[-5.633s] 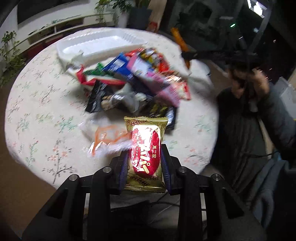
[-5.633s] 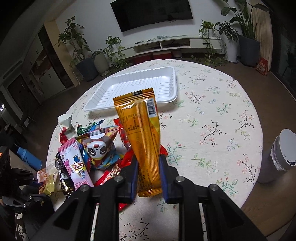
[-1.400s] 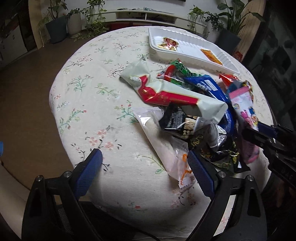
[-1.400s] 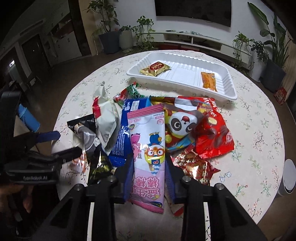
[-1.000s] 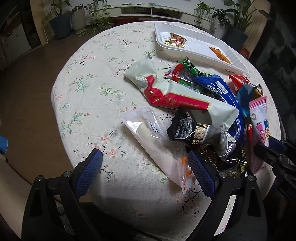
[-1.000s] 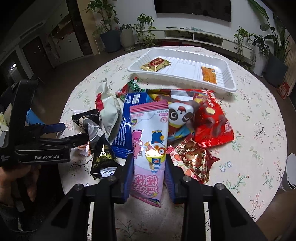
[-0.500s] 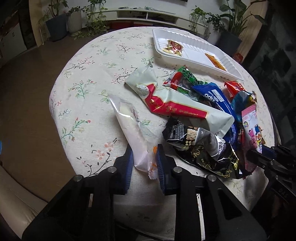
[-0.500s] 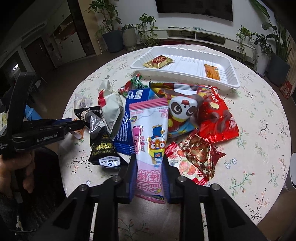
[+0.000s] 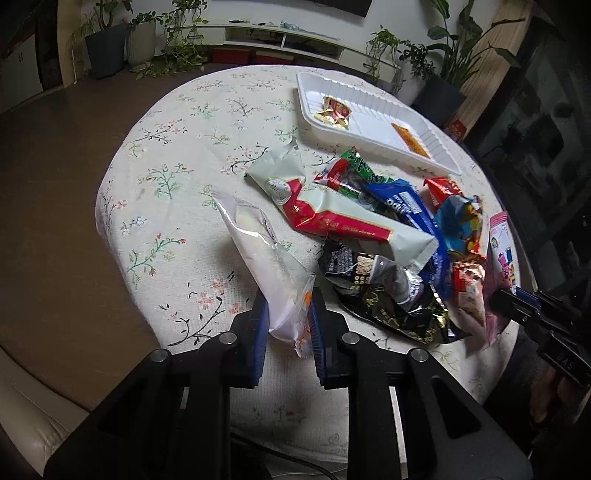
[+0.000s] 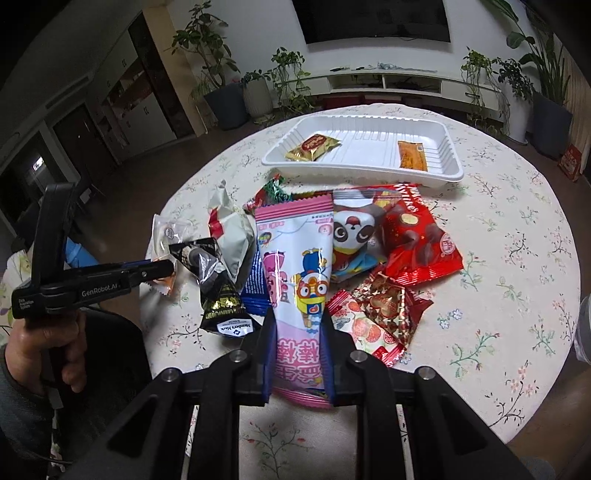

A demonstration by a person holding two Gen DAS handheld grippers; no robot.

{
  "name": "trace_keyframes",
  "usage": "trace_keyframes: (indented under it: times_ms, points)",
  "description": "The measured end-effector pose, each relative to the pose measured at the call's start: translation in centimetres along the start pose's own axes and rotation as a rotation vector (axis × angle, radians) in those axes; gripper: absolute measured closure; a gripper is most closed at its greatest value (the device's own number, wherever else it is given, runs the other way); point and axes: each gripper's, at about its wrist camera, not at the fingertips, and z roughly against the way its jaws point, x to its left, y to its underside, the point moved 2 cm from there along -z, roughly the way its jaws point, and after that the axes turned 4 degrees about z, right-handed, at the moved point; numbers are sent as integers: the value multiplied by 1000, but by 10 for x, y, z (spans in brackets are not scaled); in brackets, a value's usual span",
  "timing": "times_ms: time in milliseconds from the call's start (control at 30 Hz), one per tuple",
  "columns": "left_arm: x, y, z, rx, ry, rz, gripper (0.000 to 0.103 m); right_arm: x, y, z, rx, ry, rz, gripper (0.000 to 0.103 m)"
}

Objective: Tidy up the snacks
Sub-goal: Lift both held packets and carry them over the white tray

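Potted plants (image 10: pixel 218 74) flank a wall-mounted television (image 10: pixel 373 20).

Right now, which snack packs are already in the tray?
Two: the gold-and-red pack at the white tray's left end and the orange pack near its right; all others lie outside it or are gripped.

blue packet (image 10: pixel 256 286) (mostly hidden)

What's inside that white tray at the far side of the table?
The white tray holds two snacks: a gold-and-red packet near one end and an orange packet near the other. The rest of its ribbed floor shows bare. Anything beneath those packets is hidden.
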Motion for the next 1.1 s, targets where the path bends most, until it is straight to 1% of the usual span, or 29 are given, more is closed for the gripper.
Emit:
trace_keyframes:
  times_ms: [33, 100, 233, 433, 567, 733, 800, 900, 1033, 1100]
  points:
    - [0, -1, 5, -7, 7, 0, 85, -3, -1, 3, -6, -5, -12, 81]
    - [-3, -5, 14, -23, 47, 0, 85, -8, -3, 8, -15, -20, -37, 81]
    - [-13, -22, 31, -50, 99, -26, 85, -29, -14, 21, -46, -40, -99, 81]
    - [-40, -71, 41, -85, 142, -119, 85, -74, -44, 43, -101, -7, -177, 81]
    - [-65, -112, 36, -98, 155, -194, 84, -100, -79, 52, -137, -7, -208, 81]
    - [-94, -172, 9, -75, 202, -248, 84, -119, -127, 43, -141, -16, -207, 81]
    - [-103, -192, -6, -58, 209, -265, 84, -122, -149, 34, -134, -19, -197, 81]
    - [-115, -219, -34, -30, 206, -272, 84, -125, -170, 21, -117, -34, -190, 81]
    - [-126, -239, -72, 6, 180, -288, 84, -125, -193, -3, -87, -53, -185, 81]
    - [-130, -243, -91, 42, 171, -298, 84, -126, -200, -19, -69, -65, -194, 81]
